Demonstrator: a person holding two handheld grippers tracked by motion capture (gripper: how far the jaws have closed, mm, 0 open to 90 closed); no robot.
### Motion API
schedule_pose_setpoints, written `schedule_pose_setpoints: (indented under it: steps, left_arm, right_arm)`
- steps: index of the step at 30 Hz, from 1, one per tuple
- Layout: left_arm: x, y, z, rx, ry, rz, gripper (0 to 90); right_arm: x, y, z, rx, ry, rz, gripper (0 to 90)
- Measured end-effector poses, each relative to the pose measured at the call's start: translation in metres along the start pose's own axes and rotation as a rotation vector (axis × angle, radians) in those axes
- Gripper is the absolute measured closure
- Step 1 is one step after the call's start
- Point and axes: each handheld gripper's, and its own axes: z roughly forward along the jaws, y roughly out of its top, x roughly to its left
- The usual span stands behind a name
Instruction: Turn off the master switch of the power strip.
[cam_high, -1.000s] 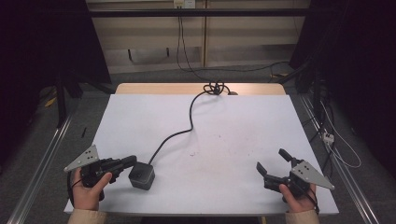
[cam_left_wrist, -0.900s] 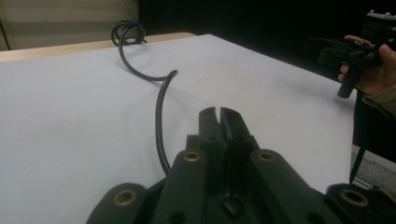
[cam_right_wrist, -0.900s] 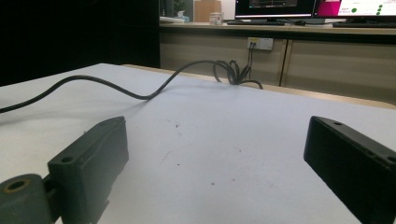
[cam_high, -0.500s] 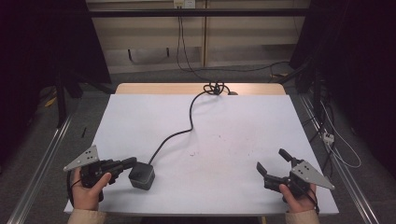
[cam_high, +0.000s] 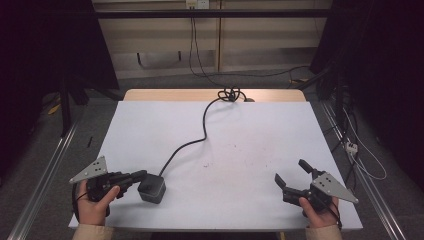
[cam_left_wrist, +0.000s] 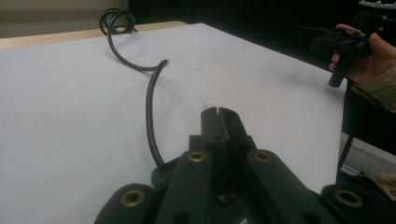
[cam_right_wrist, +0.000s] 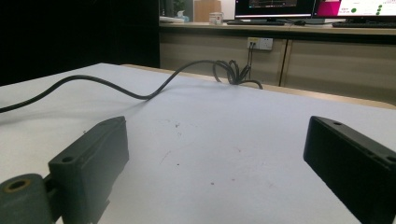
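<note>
- No brand, label or readable writing shows on the black box (cam_high: 152, 189), its cable (cam_high: 204, 126) or either gripper; the screens (cam_right_wrist: 322, 8) seen in the right gripper view are too small to read.
- Left gripper (cam_high: 141, 175) is clenched with nothing between its jaws, tips touching or just beside the box near the table's (cam_high: 250, 145) front left edge.
- Right gripper (cam_high: 291, 172) is released, jaws wide, well apart from the box.
- Compared with the earlier frames, both hands and the box lie unchanged.

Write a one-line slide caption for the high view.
Left gripper shut beside the black adapter and its cable on the white table; right gripper open and empty.
</note>
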Motion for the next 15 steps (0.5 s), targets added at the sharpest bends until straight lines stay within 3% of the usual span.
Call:
schedule_pose_setpoints:
  steps: [15]
  left_arm:
    - [-0.0012,-0.0011,0.0042,0.066,-0.009,0.021,90.0]
  right_arm:
    - [0.0000,-0.0001,-0.0001,0.001,0.000,0.000,6.0]
